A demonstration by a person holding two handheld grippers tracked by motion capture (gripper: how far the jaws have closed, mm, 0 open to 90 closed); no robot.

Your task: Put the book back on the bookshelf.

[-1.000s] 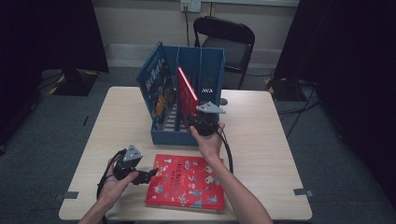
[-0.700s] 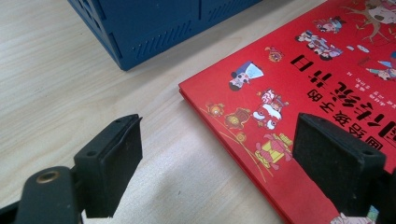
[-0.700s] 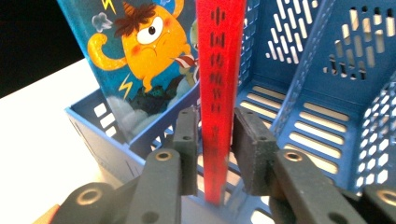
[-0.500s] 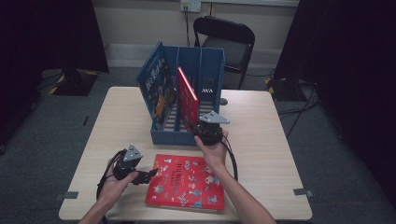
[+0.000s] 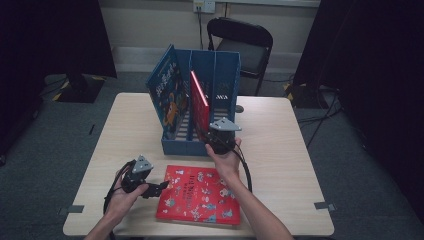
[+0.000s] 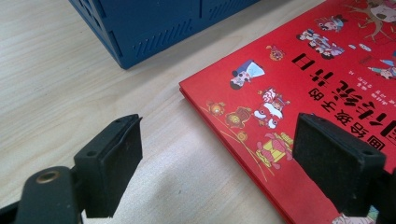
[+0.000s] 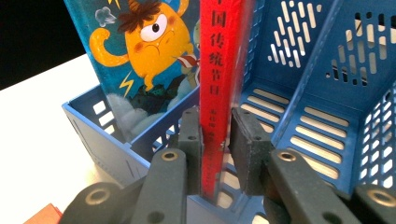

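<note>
A thin red book [image 5: 198, 100] [image 7: 219, 70] stands upright in the middle slot of a blue file rack [image 5: 215, 95] [image 7: 327, 116]. My right gripper [image 5: 216, 134] [image 7: 215, 126] has just been closing and is now shut on the book's near edge, a pad on each cover. A blue book with an orange cartoon figure [image 5: 167, 92] [image 7: 144, 56] leans in the rack's left slot. Another red picture book [image 5: 200, 195] [image 6: 303, 70] lies flat on the table. My left gripper [image 5: 161, 186] [image 6: 217, 154] is open at its left edge, one jaw over the cover and one over bare wood.
The rack's right slot [image 7: 299, 107] holds nothing. The wooden table [image 5: 280, 150] has free room to the right of the rack and the flat book. A black folding chair [image 5: 245, 45] stands behind the table. The rack's near corner [image 6: 154, 23] sits just beyond my left gripper.
My right gripper has shifted slightly toward me and down along the upright red book's edge. The left hand and the flat red book have stayed put.
</note>
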